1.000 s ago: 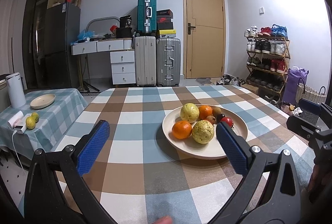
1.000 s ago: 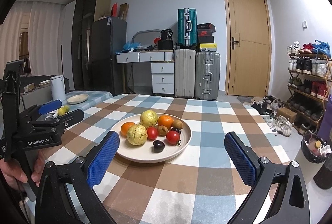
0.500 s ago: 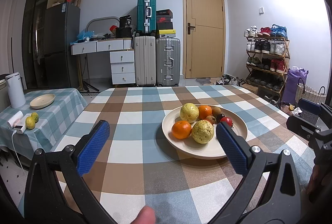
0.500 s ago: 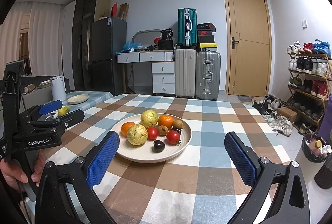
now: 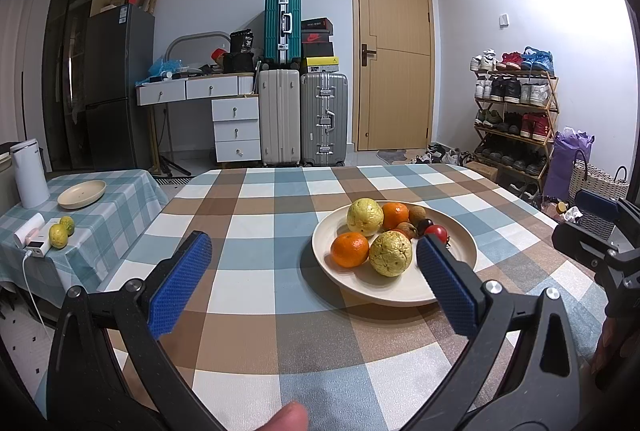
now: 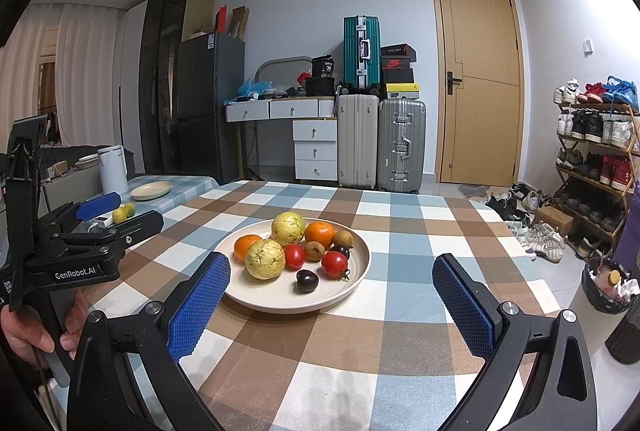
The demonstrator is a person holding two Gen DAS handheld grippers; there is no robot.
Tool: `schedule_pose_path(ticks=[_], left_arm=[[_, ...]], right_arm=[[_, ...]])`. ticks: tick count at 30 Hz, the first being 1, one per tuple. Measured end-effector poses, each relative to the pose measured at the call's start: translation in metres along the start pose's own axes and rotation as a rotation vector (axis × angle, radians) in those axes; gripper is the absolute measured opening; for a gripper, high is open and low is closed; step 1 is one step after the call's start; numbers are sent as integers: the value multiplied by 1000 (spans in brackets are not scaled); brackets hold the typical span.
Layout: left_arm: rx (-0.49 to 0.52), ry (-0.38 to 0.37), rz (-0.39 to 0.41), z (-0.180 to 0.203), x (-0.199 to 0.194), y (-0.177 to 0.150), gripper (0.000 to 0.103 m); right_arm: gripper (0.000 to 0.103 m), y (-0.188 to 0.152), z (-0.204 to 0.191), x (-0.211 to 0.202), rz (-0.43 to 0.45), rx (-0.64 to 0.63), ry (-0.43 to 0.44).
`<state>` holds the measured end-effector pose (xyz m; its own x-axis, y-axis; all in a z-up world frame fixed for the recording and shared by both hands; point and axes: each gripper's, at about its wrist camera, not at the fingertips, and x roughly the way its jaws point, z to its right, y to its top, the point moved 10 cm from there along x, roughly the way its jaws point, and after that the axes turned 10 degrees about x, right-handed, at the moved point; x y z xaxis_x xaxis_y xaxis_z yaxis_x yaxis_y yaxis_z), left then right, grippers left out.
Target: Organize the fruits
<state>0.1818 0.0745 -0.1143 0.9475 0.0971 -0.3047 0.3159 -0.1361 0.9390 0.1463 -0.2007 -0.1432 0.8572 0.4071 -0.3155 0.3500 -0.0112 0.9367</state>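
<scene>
A cream plate [image 6: 352, 287] on the checked table [image 6: 400, 239] holds two yellow guavas [image 6: 265, 258], two oranges [image 6: 319, 233], red tomatoes [image 6: 334, 264], dark plums [image 6: 307, 280] and brown fruits. The plate also shows in the left wrist view [image 5: 460, 251]. My left gripper [image 5: 316, 287] is open and empty, above the table to the plate's left. My right gripper [image 6: 332, 307] is open and empty, above the table's near edge in front of the plate.
A lower side table [image 5: 100, 207] at the left carries an empty cream plate [image 5: 82, 193], a white kettle [image 5: 29, 173] and two small yellow-green fruits [image 5: 59, 234]. Suitcases [image 5: 282, 119], drawers and a shoe rack [image 5: 516, 111] stand behind.
Both grippers stay put and open. A fingertip has risen a little more into the bottom edge of the left wrist view.
</scene>
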Motion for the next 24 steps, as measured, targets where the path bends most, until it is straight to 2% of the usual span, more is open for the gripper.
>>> schedule_pose_path(ticks=[24], left_arm=[[3,-7,-1,4,4,-2,102]], right_arm=[[103,0,0,0,0,0,0]])
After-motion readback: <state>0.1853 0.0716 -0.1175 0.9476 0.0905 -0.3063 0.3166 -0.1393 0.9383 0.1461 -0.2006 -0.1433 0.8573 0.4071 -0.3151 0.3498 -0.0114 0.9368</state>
